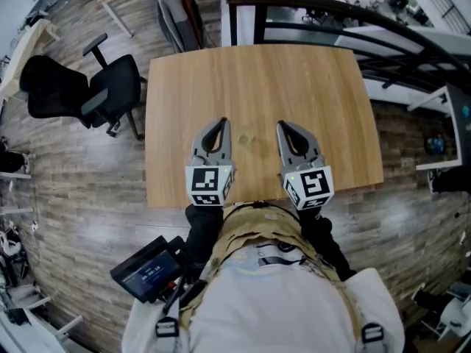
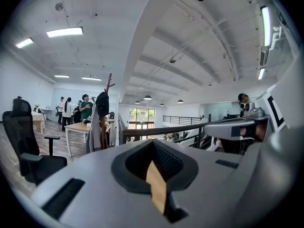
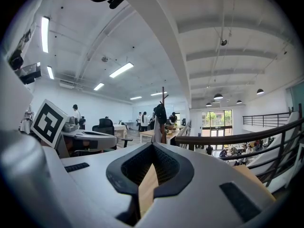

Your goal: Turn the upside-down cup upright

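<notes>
On the wooden table [image 1: 294,87], a small pale, see-through shape [image 1: 246,137] lies between the two gripper tips. It is too faint to tell whether it is the cup or which way up it stands. My left gripper [image 1: 223,123] hangs above the table's near half, jaws shut and empty. Beside it my right gripper [image 1: 280,125] is also shut with nothing in it. In the left gripper view the shut gripper [image 2: 153,140] points level out over the table into the room. The right gripper view shows the same for the right gripper [image 3: 153,145]. No cup appears in either gripper view.
A black office chair [image 1: 110,87] stands left of the table. A dark railing [image 1: 331,9] runs behind its far edge. Several people stand round a far table [image 2: 78,126] by a coat stand [image 2: 103,108]. A black device [image 1: 147,271] hangs at the person's left hip.
</notes>
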Demonstrator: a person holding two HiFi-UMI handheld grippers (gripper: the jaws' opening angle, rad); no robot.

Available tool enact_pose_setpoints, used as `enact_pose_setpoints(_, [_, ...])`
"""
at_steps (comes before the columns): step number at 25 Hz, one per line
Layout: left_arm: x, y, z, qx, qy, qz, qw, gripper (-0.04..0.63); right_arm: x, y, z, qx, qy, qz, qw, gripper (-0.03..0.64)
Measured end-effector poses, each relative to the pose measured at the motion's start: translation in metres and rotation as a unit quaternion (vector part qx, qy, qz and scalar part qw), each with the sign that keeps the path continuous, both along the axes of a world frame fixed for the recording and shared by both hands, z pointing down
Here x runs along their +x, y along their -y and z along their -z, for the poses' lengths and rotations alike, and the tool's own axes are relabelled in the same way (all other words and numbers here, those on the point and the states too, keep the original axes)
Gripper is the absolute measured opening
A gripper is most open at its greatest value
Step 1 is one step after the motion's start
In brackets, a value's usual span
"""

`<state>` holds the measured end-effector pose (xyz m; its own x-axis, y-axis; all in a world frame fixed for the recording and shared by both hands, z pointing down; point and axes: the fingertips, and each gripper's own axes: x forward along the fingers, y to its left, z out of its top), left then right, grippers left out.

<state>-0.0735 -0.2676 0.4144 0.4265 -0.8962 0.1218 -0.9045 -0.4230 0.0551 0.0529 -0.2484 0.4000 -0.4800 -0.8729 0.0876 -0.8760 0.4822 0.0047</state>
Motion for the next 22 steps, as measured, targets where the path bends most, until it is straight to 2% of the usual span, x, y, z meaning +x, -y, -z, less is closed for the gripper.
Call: enact_pose_setpoints(22, [-0.0042,0.0048,-0.0063,-0.002,0.011,-0.007,0.9999,0.002,-0.0016,0.0044,-0.0056,0.003,0.001,-0.013,1.0,0.02])
